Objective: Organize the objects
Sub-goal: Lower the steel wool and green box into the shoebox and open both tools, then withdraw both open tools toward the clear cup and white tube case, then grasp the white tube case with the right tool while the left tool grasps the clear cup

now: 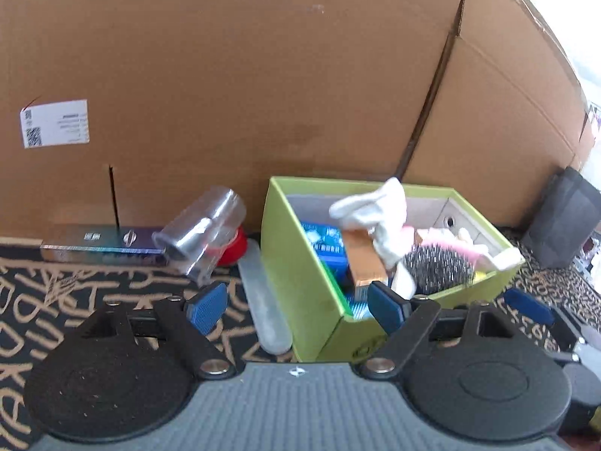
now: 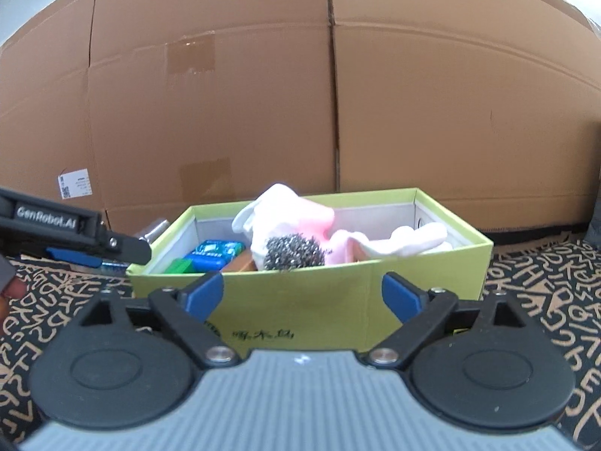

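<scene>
**Two open grippers by the green box**

In the left wrist view, the left gripper sits at the bottom of the frame and tips down a little toward the floor. Its two blue pads are far apart, and they hold nothing. The left pad is over the patterned rug. The right pad is in front of the near corner of the green box, but I cannot tell if it touches it.

On the left side of this view, a long shiny flat box lies by the big cardboard wall. Next to it is a see-through cup lying tilted, with something red behind it. A long frosted case lies on the rug just beside the green box.

The green box is in the middle and right part of the frame. Inside it are a blue packet, a brown box, a white cloth toy on top, and a spiky hairbrush.

In the right wrist view, the right gripper is at the bottom, aimed almost flat at the long side of the green box. Its blue pads are wide apart and empty. The other gripper's black arm pokes in from the left edge, near the box's left end. The hairbrush and white toy show over the rim.
</scene>
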`<move>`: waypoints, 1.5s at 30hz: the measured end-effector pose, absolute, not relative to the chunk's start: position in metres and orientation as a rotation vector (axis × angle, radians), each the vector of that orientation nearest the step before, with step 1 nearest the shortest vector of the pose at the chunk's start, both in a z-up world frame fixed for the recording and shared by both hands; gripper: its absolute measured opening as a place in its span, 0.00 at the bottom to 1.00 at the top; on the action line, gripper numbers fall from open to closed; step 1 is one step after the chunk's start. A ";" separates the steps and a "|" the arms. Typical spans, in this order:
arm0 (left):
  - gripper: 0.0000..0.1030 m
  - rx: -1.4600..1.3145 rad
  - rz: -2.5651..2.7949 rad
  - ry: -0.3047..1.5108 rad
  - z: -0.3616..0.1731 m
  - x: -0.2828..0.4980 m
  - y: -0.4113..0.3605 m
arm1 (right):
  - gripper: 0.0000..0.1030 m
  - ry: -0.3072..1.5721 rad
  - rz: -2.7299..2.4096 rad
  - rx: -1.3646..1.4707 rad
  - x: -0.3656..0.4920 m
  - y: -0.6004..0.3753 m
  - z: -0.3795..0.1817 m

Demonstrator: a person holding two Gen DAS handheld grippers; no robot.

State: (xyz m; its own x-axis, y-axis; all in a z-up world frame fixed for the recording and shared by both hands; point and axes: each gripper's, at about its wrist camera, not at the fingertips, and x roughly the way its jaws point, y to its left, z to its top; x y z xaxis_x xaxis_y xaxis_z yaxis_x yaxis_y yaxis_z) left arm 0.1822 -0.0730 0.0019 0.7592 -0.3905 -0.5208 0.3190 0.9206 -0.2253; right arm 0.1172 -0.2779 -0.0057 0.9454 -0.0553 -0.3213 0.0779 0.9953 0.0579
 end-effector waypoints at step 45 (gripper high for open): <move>0.83 0.013 -0.348 0.561 -0.011 0.259 -0.017 | 0.54 0.532 0.013 -0.066 0.185 -0.135 -0.038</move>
State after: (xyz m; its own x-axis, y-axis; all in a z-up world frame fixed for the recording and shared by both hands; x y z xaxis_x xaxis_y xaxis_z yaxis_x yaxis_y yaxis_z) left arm 0.2594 -0.0173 -0.0111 0.7898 -0.3194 -0.5237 0.3265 0.9416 -0.0819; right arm 0.1853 -0.1351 -0.0378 0.8619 -0.0045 -0.5070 -0.0298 0.9978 -0.0596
